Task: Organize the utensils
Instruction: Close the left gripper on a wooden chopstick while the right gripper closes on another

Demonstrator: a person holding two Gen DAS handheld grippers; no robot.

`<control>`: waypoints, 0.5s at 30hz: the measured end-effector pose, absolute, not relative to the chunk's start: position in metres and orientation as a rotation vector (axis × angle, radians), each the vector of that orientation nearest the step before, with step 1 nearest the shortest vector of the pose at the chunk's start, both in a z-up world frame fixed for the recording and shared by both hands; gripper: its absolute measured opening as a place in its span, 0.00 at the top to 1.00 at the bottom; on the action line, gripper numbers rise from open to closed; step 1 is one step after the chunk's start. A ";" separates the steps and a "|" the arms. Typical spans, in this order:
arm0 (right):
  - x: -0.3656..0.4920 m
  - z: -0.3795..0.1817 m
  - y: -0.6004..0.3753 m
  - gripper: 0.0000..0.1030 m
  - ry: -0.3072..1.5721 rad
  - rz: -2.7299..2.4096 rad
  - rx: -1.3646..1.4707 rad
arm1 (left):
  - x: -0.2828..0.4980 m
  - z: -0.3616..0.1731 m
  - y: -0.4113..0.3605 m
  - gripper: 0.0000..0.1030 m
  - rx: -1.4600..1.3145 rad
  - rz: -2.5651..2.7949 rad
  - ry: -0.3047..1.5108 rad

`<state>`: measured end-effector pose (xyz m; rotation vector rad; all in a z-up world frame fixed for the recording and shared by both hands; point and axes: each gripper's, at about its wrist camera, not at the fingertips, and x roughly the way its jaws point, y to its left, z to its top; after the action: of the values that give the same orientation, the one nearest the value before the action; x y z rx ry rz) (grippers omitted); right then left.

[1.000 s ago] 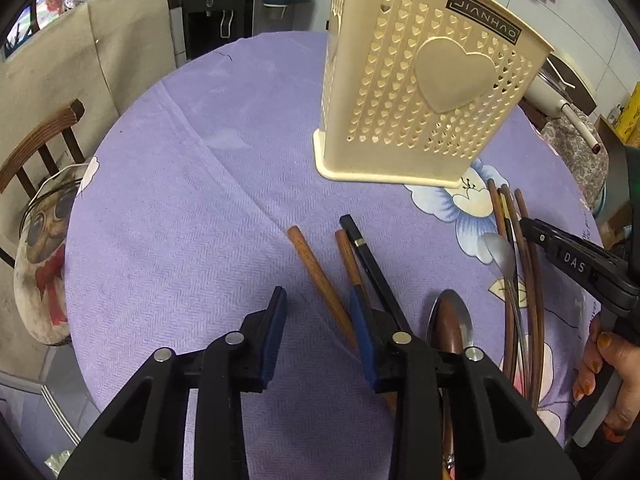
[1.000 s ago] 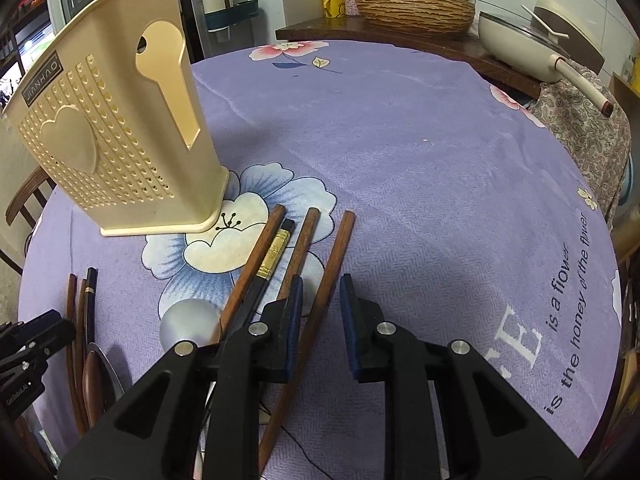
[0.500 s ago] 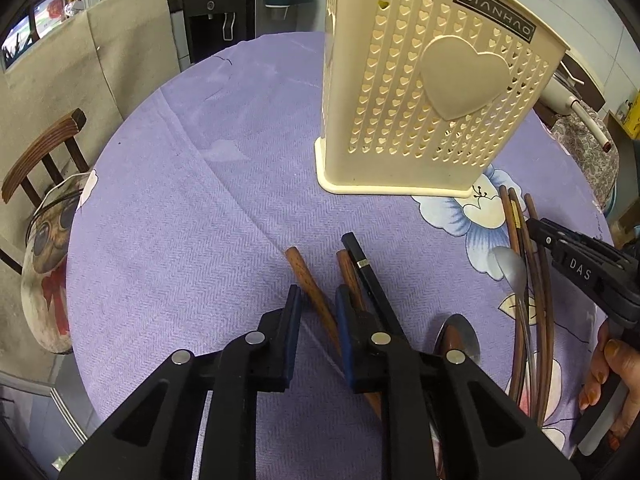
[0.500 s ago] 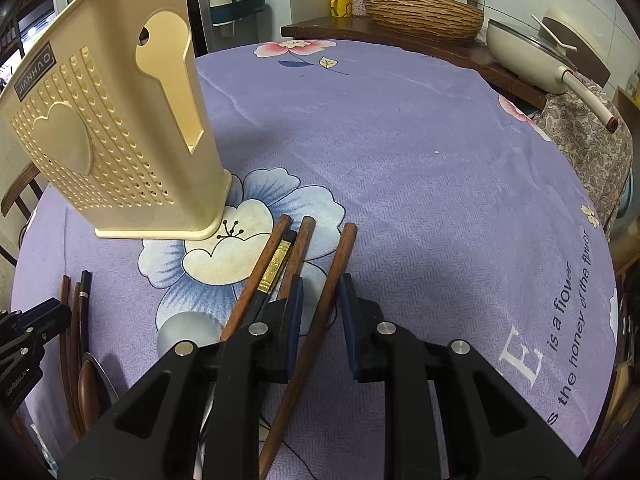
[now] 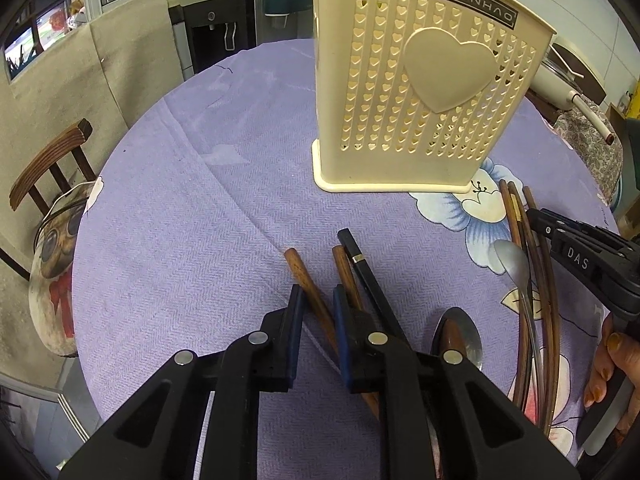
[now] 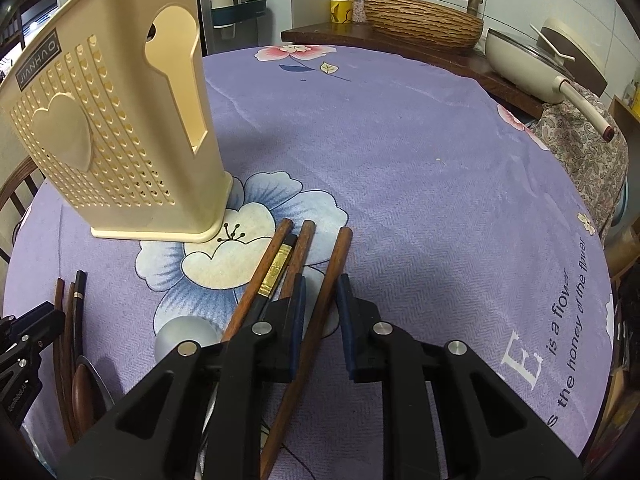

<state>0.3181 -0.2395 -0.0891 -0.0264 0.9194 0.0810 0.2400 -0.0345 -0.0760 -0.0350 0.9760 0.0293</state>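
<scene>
A cream heart-pattern utensil holder [image 5: 420,100] [image 6: 120,140] stands upright on the purple cloth. My left gripper [image 5: 318,290] is shut on the leftmost brown chopstick [image 5: 298,266], which lies on the cloth. Beside it lie another brown chopstick [image 5: 344,268], a black chopstick [image 5: 360,264] and a metal spoon [image 5: 458,332]. My right gripper [image 6: 320,280] has its jaws closing on the rightmost brown chopstick [image 6: 340,248], pads against its sides. To its left lie two brown chopsticks [image 6: 276,252] and a black chopstick with a gold band [image 6: 276,272].
A silver spoon [image 5: 512,264] lies among the right-hand chopsticks. A person's hand [image 5: 604,364] holds the right gripper. A wooden chair [image 5: 44,168] stands left of the table. A pan [image 6: 520,64] and a woven basket [image 6: 424,20] sit on the counter behind.
The left jaws went from wide apart to narrow around the leftmost brown chopstick. The right jaws narrowed slightly around their chopstick. Neither hand shifted much.
</scene>
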 end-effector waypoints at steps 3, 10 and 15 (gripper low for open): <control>0.317 -0.089 -0.239 0.88 0.910 0.077 -0.019 | 0.239 -0.076 -0.037 0.86 -0.033 0.026 0.973; 0.318 -0.088 -0.242 0.88 0.913 0.090 -0.004 | 0.242 -0.075 -0.034 0.86 -0.040 0.011 0.973; 0.321 -0.088 -0.247 0.89 0.908 0.104 0.031 | 0.245 -0.076 -0.030 0.88 -0.083 -0.023 0.955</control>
<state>0.3205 -0.2469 -0.0881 0.0306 0.9078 0.1039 0.2451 -0.0303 -0.0755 -0.0826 0.9549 -0.0233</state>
